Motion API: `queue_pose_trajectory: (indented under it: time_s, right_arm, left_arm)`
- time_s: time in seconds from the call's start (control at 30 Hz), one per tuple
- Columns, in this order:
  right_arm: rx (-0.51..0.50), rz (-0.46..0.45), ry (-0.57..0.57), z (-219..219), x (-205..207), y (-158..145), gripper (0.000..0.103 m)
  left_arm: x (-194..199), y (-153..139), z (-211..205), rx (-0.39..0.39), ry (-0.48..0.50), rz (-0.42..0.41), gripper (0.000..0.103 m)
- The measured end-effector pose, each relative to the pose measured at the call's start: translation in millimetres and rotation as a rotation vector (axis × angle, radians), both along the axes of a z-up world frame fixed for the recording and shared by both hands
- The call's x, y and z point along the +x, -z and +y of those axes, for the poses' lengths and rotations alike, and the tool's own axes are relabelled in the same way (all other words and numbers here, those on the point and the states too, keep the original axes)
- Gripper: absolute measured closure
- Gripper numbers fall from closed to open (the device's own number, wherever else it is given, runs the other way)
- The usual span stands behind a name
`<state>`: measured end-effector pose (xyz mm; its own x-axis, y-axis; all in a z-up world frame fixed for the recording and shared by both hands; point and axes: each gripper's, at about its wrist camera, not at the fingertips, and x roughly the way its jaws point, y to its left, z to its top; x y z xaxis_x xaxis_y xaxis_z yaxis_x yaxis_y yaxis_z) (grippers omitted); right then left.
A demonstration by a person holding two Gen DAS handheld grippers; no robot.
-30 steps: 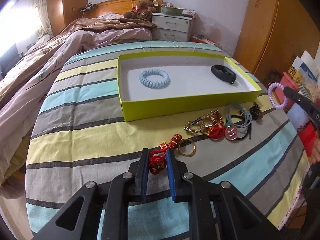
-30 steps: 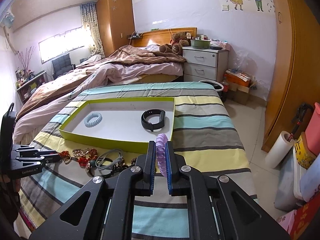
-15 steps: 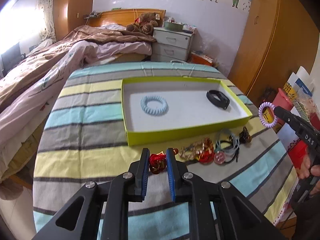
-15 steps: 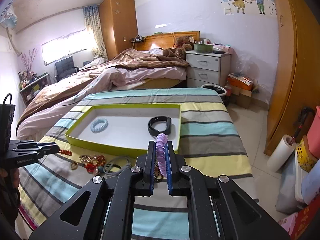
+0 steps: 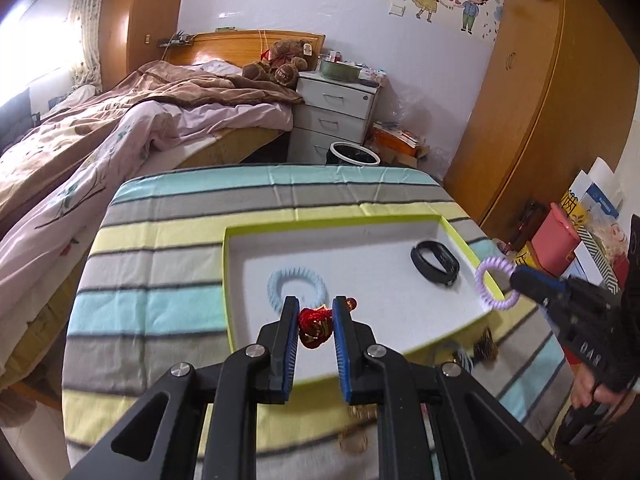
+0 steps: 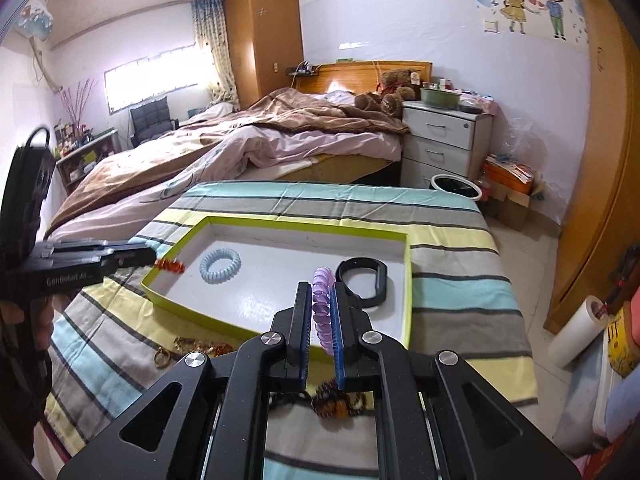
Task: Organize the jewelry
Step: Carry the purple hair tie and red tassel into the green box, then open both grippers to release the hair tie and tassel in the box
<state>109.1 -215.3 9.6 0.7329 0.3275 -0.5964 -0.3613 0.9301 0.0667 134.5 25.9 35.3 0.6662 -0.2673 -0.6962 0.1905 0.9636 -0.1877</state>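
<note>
The loose gold and red trinkets on the striped cloth (image 5: 356, 436) are pretty much motion-blurred mush below the left gripper's fingers (image 5: 289, 344), half hidden behind them.

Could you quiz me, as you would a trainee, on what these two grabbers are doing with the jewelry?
1. True or false: the tray already holds a blue hair tie and a black band.
2. What does the right gripper hold? A) a gold ring B) a purple hair tie C) nothing
3. Fill in: the left gripper is shut on a ___ charm.

Key: 1 true; 2 B; 3 red.
</note>
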Motion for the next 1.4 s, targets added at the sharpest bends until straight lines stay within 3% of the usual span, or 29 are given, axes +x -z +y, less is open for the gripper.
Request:
queue_pose_trajectory:
  time_s: [0.57,0.97,1.27,1.4]
  right_arm:
    - [-0.061,0.106,-0.084,40.0,50.3,34.9,0.094]
    - [-0.060,0.171,-0.150,51.4,54.8,49.3,0.093]
    - [-0.030,0.226,-0.166,51.8,60.2,53.4,0.093]
    - [-0.023,0.250,-0.176,52.8,60.6,55.2,0.093]
  left_arm:
    - [95.3,39.3,-23.5,-0.017,0.059,0.089,0.086]
    - [110.6,63.3,-26.6,-0.010,0.059,0.158,0.086]
    - [110.0,63.7,-28.7,-0.020,0.068,0.165,0.085]
    - [107.1,62.9,-27.6,-0.026,0.062,0.163,0.074]
